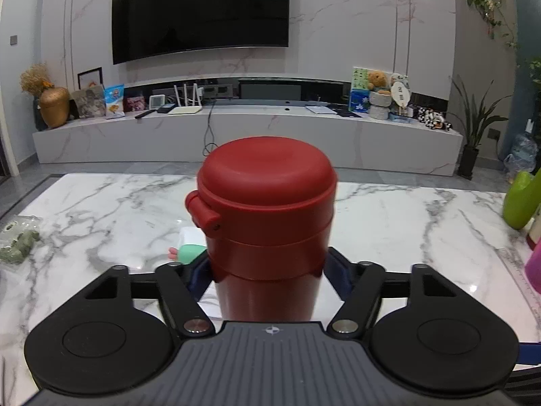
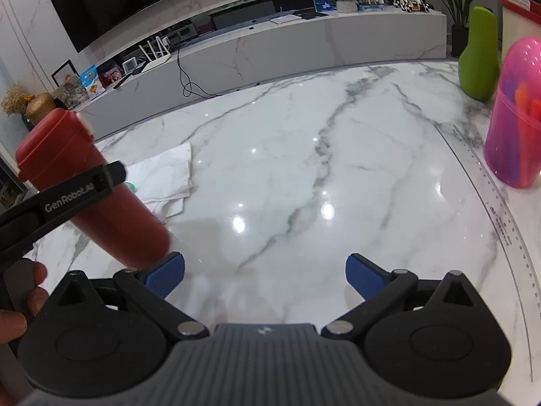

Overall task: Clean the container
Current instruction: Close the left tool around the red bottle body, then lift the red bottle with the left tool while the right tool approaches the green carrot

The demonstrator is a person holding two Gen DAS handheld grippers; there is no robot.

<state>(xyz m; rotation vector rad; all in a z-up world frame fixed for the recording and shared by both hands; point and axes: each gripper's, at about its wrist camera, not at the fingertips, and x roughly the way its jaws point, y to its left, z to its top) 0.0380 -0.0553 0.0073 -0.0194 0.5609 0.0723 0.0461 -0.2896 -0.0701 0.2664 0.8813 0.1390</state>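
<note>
Left gripper (image 1: 267,267) clenched on red flask (image 1: 267,216), lid on, body between jaws, held above marble table (image 1: 389,216). Right gripper (image 2: 265,274) released, nothing between jaws. White cloth (image 2: 165,179) ahead-left of right jaws. Judgement: keep flask steady, grip firm, during wiping.

Looks like someone's living room: big wall-mounted TV (image 1: 200,12), low marble media console (image 1: 236,135) with router, teddy bear (image 1: 378,81), houseplants.
</note>
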